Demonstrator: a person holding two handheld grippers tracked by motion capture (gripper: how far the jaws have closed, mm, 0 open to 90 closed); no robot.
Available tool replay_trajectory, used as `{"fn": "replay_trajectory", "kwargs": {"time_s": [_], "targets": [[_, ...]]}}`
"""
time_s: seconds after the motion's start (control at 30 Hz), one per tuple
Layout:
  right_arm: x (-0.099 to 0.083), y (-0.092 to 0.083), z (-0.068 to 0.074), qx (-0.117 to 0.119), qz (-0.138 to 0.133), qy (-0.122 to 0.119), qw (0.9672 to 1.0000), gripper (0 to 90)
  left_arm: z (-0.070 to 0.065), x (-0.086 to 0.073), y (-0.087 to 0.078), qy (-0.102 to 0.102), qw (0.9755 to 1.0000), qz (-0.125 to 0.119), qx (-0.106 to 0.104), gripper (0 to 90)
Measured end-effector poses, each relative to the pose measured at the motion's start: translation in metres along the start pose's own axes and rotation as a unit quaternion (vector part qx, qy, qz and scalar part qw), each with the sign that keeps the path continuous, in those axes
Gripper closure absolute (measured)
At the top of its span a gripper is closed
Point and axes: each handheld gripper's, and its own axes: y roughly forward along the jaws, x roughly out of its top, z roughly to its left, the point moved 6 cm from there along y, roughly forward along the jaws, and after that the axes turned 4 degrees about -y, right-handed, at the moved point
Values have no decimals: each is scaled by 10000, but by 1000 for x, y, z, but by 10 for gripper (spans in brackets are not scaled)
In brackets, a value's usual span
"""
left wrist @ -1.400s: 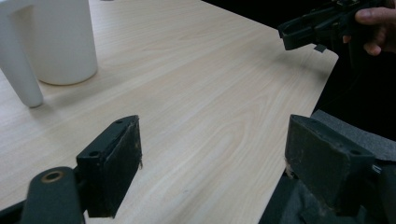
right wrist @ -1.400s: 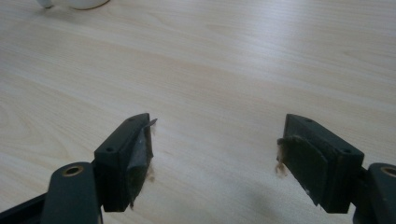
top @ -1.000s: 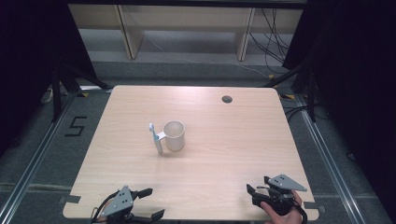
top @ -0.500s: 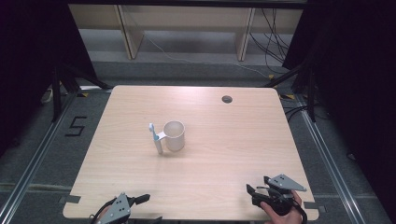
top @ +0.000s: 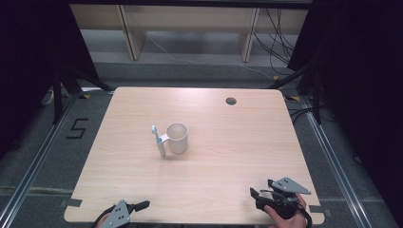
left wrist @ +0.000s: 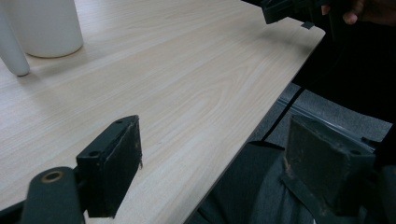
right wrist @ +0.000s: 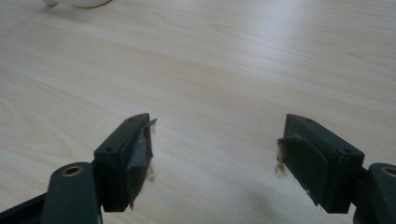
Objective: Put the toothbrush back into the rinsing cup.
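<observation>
Table [top: 228, 156] carries one white mug [top: 177, 137] and one toothbrush [top: 158, 141]; left gripper [top: 124, 213] and right gripper [top: 264, 195] jaws both gape empty.

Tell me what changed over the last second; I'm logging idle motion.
The left tool drew back toward the person, to the table's near edge, open and empty. The right tool, cup and toothbrush stayed put.
</observation>
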Motion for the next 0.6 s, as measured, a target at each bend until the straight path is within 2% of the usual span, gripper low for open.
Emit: {"fn": "replay_trajectory", "kwargs": {"time_s": [0.07, 0.1, 0.13, 0.2, 0.23, 0.27, 0.37, 0.47, 0.5, 0.53, 0.57, 0.6], "targets": [[0, 1, 3, 66, 14, 78, 9999, 255, 0, -2, 1, -27, 10000, 4, 20, 181], [0, 1, 2, 77, -25, 20, 10000, 255, 1, -3, 0, 15, 9999, 100, 73, 181], [1, 0, 4, 166, -71, 75, 9998, 255, 2, -4, 1, 43, 9999, 91, 137, 181], [1, 0, 3, 156, -66, 57, 9998, 255, 4, -7, -1, 188, 9992, 225, 270, 181], [0, 0, 3, 153, -13, 72, 9999, 255, 5, -7, -1, 177, 9992, 243, 263, 181], [0, -1, 3, 159, 3, 78, 9998, 255, 3, -7, 0, 70, 9995, 193, 255, 181], [1, -1, 3, 137, -12, 52, 9999, 255, 4, -7, 1, 99, 9995, 212, 211, 182], [1, 1, 3, 175, -61, 64, 9998, 255, 5, -8, 0, 147, 9992, 266, 255, 182], [1, 1, 3, 165, -52, 54, 9998, 255, 5, -7, 0, 110, 9993, 253, 253, 182], [0, -1, 5, 122, 38, 168, 9998, 254, 6, -8, -1, 84, 9992, 267, 273, 183], [1, 0, 2, 68, 7, -33, 10000, 254, 7, -8, 0, 79, 9993, 253, 281, 183], [1, 1, 2, 79, -25, -19, 10000, 254, 7, -8, 0, 61, 9992, 280, 292, 184]]}}
